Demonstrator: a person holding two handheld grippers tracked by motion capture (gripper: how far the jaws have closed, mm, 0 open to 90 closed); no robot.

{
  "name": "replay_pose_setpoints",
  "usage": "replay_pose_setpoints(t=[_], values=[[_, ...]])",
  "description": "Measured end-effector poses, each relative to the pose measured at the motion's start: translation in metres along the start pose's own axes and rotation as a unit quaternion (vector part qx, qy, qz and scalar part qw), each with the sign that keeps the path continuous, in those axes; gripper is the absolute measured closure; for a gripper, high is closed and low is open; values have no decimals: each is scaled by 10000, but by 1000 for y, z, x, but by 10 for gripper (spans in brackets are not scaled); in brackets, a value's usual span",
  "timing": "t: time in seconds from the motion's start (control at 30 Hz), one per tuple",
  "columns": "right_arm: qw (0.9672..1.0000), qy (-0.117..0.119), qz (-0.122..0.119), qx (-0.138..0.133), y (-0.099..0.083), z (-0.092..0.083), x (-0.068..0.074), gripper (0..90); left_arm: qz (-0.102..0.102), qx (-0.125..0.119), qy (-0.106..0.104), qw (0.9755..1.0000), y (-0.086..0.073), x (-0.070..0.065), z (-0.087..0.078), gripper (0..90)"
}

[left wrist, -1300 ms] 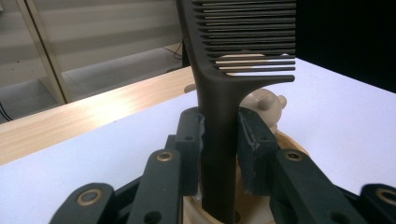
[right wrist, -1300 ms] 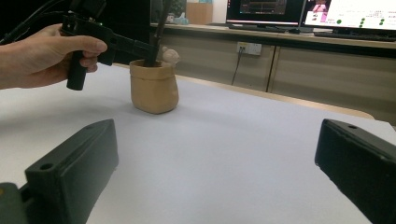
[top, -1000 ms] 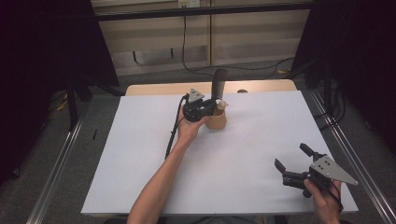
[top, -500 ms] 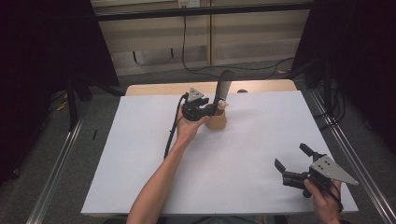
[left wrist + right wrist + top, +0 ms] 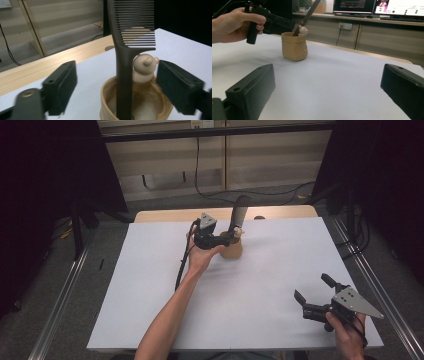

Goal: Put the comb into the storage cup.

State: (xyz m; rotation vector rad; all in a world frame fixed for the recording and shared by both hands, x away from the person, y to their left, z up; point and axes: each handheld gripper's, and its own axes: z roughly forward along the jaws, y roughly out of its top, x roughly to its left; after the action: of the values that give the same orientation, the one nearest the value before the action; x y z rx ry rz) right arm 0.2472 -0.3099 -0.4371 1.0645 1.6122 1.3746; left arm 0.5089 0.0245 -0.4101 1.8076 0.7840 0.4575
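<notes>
Black comb (image 5: pixel 125 62) standing tilted in tan wooden cup (image 5: pixel 232 249), far table side

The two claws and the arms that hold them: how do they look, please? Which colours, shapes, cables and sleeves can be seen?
The left claw and the right claw are black, each with two thick, blocky jaws and a pistol-like handle. Each carries a grey three-cornered plate on top. A black cable trails from the left claw along the white table. The person's forearms are bare; no sleeves are visible.
</notes>
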Motion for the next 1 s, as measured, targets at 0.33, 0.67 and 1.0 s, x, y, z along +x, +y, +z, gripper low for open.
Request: replay_pose_setpoints(t=[0.33,0.67,1.0], values=[[10000,-12,1,17,0,0,0,0,-34,-184,-23,9998,0,3,-14,42],[10000,-42,30,26,-1,2,-2,0,-421,-331,214,9983,-2,12,-20,76],[10000,-27,18,28,-1,2,-2,0,-104,-690,153,9974,2,12,-37,54]])
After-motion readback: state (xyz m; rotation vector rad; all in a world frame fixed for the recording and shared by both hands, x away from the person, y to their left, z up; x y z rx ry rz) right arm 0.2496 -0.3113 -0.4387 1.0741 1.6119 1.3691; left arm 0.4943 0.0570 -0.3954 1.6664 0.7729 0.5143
